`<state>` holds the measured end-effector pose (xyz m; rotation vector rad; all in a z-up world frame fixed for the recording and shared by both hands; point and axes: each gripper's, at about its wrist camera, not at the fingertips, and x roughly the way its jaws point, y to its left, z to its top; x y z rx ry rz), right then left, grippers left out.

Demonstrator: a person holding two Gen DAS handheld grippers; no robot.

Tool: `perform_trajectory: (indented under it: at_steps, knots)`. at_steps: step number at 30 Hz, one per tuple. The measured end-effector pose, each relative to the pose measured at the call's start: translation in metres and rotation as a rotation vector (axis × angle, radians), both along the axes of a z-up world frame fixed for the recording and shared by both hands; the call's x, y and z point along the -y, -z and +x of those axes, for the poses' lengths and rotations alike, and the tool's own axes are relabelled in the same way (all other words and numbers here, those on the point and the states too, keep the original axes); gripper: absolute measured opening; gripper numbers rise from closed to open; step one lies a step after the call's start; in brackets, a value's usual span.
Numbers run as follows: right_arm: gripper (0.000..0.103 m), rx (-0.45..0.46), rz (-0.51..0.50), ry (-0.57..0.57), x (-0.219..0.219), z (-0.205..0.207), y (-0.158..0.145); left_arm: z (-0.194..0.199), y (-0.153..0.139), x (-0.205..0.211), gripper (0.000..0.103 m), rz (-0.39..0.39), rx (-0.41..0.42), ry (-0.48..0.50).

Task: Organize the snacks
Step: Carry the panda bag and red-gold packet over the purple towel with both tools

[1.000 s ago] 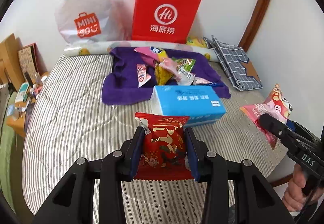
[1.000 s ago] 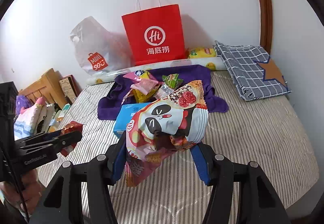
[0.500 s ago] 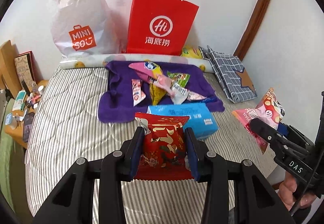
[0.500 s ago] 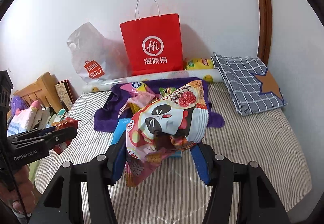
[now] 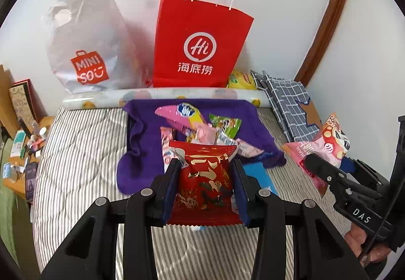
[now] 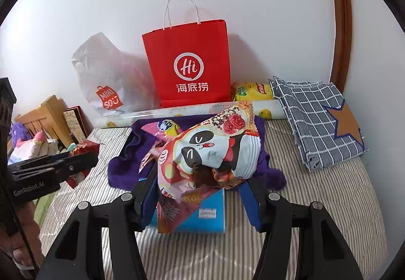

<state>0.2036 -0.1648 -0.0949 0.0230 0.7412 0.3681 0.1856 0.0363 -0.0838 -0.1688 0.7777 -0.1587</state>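
Observation:
My left gripper (image 5: 205,176) is shut on a small red snack packet (image 5: 206,178) with gold print, held above the striped bed. My right gripper (image 6: 200,186) is shut on a large panda-print snack bag (image 6: 210,153), which hangs crumpled between the blue pads. Each gripper shows in the other's view: the right gripper (image 5: 326,166) at the right edge with the panda-print snack bag (image 5: 329,138), the left gripper (image 6: 76,161) at the left with the red snack packet (image 6: 83,148). Several loose snacks (image 5: 197,123) lie on a purple towel (image 5: 141,133). A red paper bag (image 5: 200,44) stands open at the wall.
A blue tissue pack (image 6: 210,214) lies in front of the towel. A white plastic shopping bag (image 5: 88,44) leans left of the red bag, with a rolled printed sheet (image 5: 162,98) below both. A folded checked cloth (image 6: 316,118) and a yellow pack (image 6: 253,90) lie at the right. A cluttered bedside shelf (image 5: 22,143) is left.
Both grippers have pulled back and risen with their snacks held, so the bags, towel and tissue pack sit lower and nearer the view's centre. The tissue pack is now mostly behind the held packets.

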Motion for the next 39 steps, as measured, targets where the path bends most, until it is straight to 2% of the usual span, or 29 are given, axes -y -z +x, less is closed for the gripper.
perform_trajectory:
  at_steps: [12, 20, 39]
  knots:
    - [0.056, 0.006, -0.010, 0.011, -0.004, 0.051, 0.002, 0.059, -0.002, 0.000, 0.040, 0.006, -0.003, 0.016]
    - [0.056, 0.013, -0.011, 0.001, -0.008, 0.079, 0.005, 0.084, 0.005, -0.020, 0.041, 0.005, -0.019, -0.028]
    - [0.056, -0.024, -0.022, -0.002, -0.010, 0.140, 0.035, 0.141, 0.019, -0.031, 0.041, -0.017, -0.041, -0.045]
